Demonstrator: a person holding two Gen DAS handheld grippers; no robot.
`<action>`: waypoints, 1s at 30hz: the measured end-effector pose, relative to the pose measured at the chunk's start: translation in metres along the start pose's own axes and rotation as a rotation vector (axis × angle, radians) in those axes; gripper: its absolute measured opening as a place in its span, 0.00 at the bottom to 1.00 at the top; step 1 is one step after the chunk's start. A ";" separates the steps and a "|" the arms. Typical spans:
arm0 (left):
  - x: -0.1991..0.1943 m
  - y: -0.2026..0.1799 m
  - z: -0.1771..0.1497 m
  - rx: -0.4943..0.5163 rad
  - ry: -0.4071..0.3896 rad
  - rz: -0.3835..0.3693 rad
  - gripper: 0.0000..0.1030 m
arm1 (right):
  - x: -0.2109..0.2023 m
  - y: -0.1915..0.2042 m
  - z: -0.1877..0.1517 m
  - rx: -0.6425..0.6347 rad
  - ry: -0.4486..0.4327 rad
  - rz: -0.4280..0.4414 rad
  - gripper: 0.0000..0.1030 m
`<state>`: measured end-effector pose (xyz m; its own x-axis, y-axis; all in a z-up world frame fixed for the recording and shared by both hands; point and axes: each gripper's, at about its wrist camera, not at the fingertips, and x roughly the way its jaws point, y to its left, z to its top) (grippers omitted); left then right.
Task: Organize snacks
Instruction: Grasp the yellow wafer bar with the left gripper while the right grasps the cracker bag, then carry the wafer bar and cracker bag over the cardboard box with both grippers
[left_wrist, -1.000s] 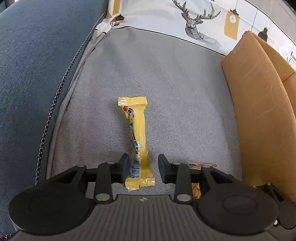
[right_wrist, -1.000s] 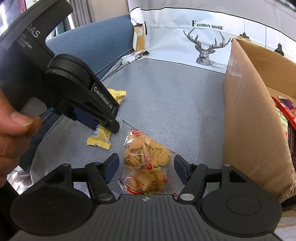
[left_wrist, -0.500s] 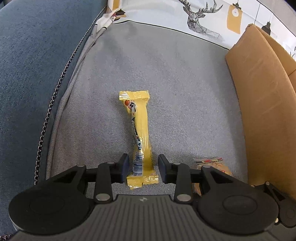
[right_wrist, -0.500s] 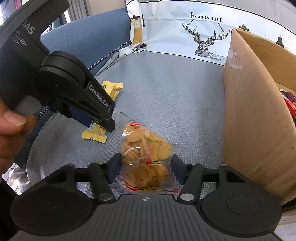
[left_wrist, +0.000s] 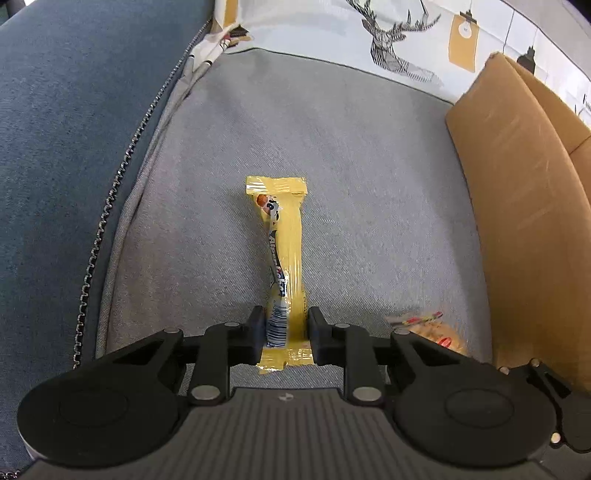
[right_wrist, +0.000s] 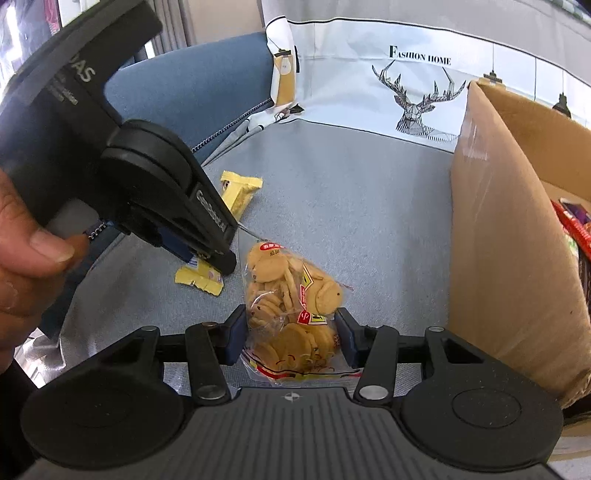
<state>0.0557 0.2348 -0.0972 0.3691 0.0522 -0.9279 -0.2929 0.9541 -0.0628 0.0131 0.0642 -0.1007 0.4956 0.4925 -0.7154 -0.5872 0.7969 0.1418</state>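
A long yellow snack bar (left_wrist: 285, 258) lies on the grey sofa cushion (left_wrist: 332, 147). My left gripper (left_wrist: 286, 330) is shut on the bar's near end, both pads against its sides. In the right wrist view the bar (right_wrist: 238, 195) shows partly behind the left gripper's body. A clear bag of round biscuits (right_wrist: 291, 310) lies on the cushion. My right gripper (right_wrist: 291, 339) is shut on the bag, pads pressing both sides. The bag's corner shows in the left wrist view (left_wrist: 436, 328).
An open cardboard box (right_wrist: 517, 229) stands to the right with red and purple packets (right_wrist: 574, 221) inside; its wall shows in the left wrist view (left_wrist: 524, 206). A blue armrest (left_wrist: 66, 155) lies left. A deer-print cover (right_wrist: 417, 96) hangs behind.
Both grippers have closed: the left from astride the yellow bar onto it, the right from wide open onto the biscuit bag. Both moved slightly forward.
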 end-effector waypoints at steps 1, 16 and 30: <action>-0.001 0.002 0.000 -0.009 -0.002 -0.002 0.26 | 0.001 0.000 0.000 0.000 0.007 0.000 0.51; 0.008 0.000 0.001 0.009 0.038 0.013 0.30 | 0.014 0.000 -0.002 0.004 0.069 -0.023 0.56; -0.003 -0.003 0.000 -0.018 -0.015 0.014 0.26 | 0.012 0.008 -0.003 -0.026 0.043 -0.046 0.51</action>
<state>0.0557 0.2324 -0.0943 0.3779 0.0702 -0.9232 -0.3141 0.9477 -0.0565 0.0129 0.0756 -0.1100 0.4943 0.4397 -0.7499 -0.5816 0.8084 0.0906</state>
